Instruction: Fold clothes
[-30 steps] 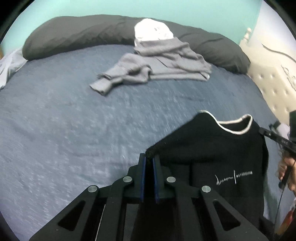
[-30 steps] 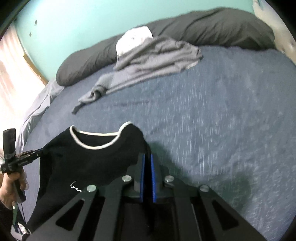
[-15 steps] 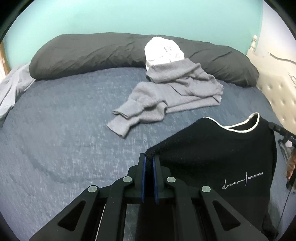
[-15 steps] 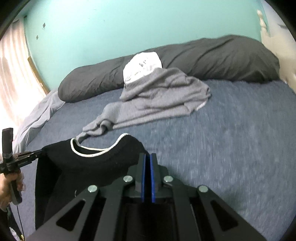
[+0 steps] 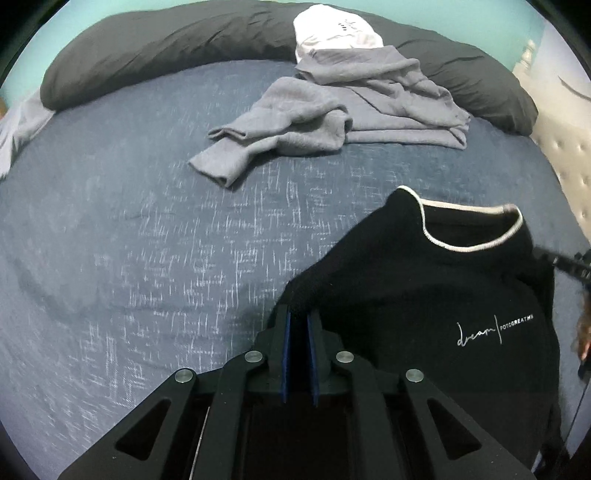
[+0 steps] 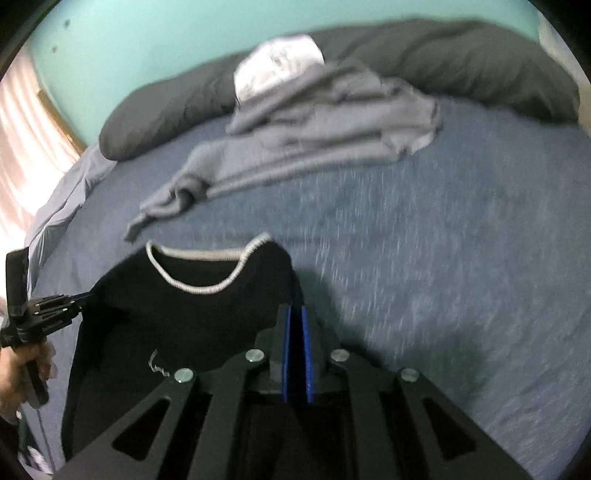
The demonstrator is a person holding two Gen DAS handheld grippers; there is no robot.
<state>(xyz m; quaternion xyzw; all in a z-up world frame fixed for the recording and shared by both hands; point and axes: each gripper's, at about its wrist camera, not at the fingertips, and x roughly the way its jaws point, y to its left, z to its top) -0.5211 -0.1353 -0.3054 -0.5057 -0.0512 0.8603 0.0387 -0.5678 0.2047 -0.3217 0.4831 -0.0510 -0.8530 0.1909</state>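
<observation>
A black sweatshirt (image 5: 424,291) with a white-trimmed collar and small white lettering hangs spread between both grippers above the blue bed. My left gripper (image 5: 297,314) is shut on one shoulder of it. The other shoulder of the black sweatshirt (image 6: 177,314) is pinched in my right gripper (image 6: 295,310), which is shut. The left gripper (image 6: 79,297) also shows at the left edge of the right wrist view, held by a hand. The lower part of the garment drops out of sight.
A crumpled grey sweater (image 5: 332,107) lies on the blue bedsheet (image 5: 129,229) near a long dark pillow (image 5: 155,40), with a white garment (image 5: 332,29) on top. A tufted headboard (image 5: 565,155) is at right. A curtain (image 6: 26,147) hangs at left.
Both grippers have moved forward over the bed with the black sweatshirt, so the grey sweater looks nearer. The right wrist view is now blurred by motion.
</observation>
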